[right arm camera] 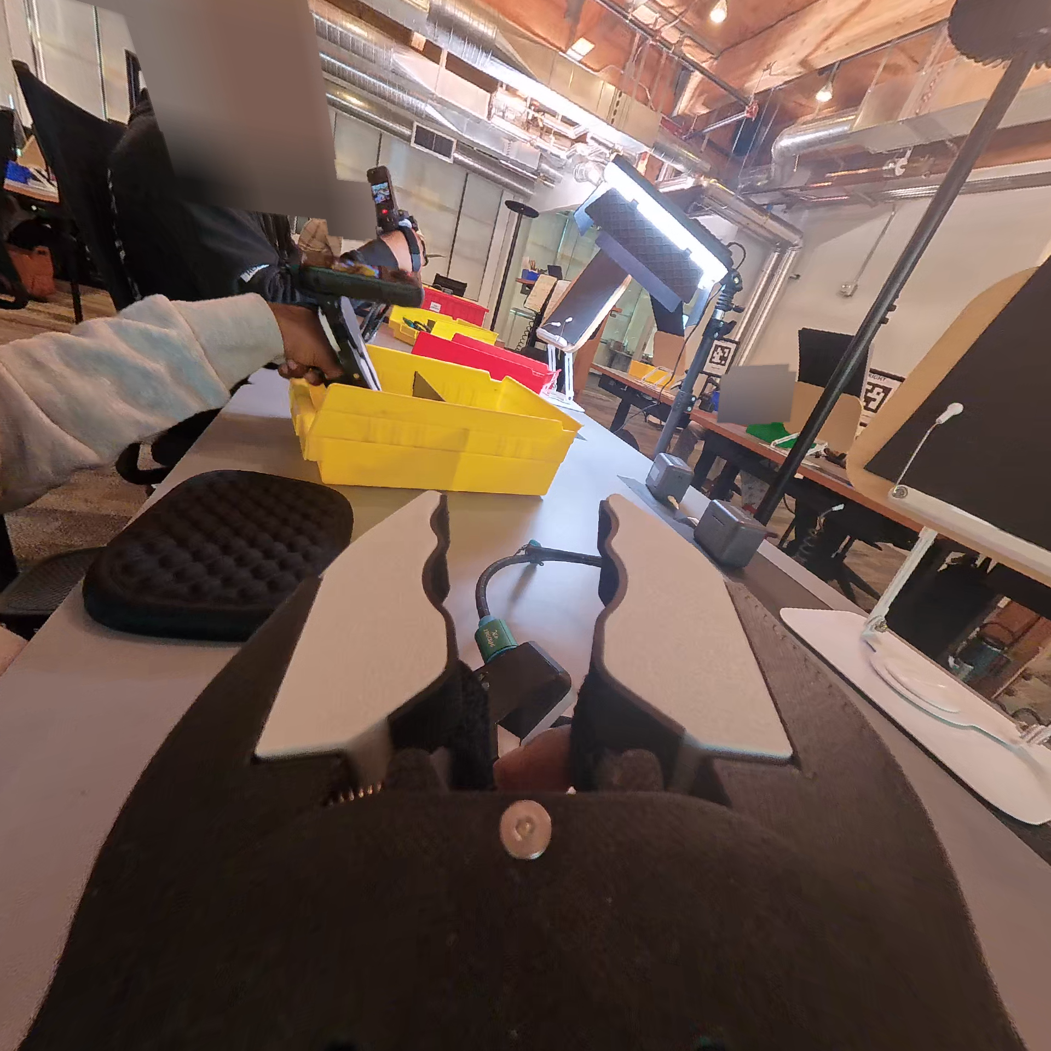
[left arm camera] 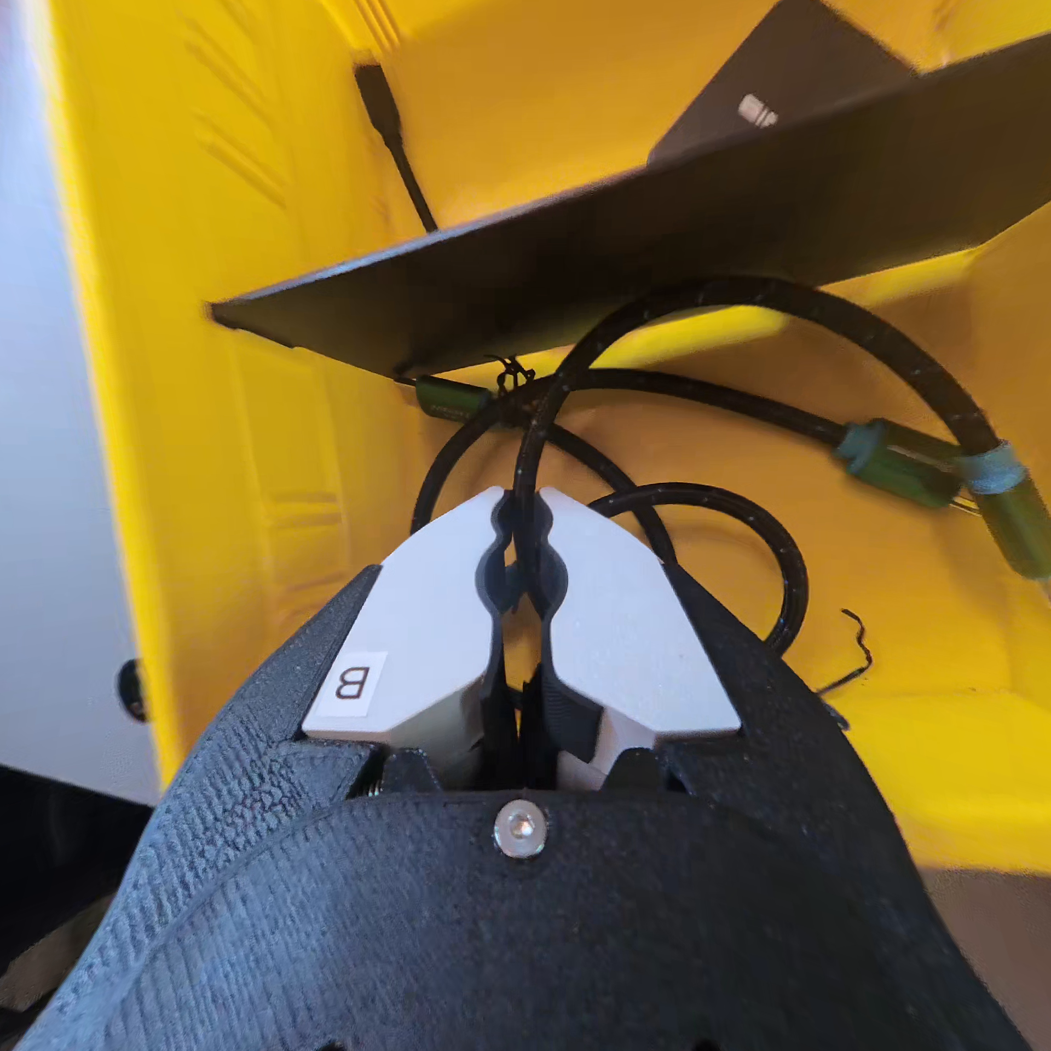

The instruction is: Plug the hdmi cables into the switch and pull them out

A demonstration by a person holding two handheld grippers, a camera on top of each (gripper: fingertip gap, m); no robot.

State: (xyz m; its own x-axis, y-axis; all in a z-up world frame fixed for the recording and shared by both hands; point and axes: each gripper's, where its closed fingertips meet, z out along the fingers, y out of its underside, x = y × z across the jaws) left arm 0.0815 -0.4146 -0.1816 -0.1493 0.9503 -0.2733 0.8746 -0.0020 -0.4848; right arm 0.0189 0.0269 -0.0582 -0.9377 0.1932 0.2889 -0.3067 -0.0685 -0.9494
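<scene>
My left gripper (left arm camera: 522,495) is inside a yellow bin (left arm camera: 227,341) and is shut on a black braided HDMI cable (left arm camera: 554,398). The cable loops up and right to a green plug (left arm camera: 1018,534); a second green plug (left arm camera: 898,466) lies beside it, and a third (left arm camera: 449,398) lies under a black divider (left arm camera: 625,267). My right gripper (right arm camera: 520,512) is open over the grey table (right arm camera: 142,711). Between its fingers I see the small black switch (right arm camera: 529,691) with a teal-green HDMI plug (right arm camera: 493,637) in it; its short cable (right arm camera: 495,574) curves away.
The yellow bin (right arm camera: 432,455) stands at the table's far left, with a person's hand holding the left gripper (right arm camera: 352,352) in it. Red bins (right arm camera: 483,355) lie behind. A black padded rest (right arm camera: 222,551) is at the left; two grey cubes (right arm camera: 731,532) and a white stand base (right arm camera: 910,682) are at the right.
</scene>
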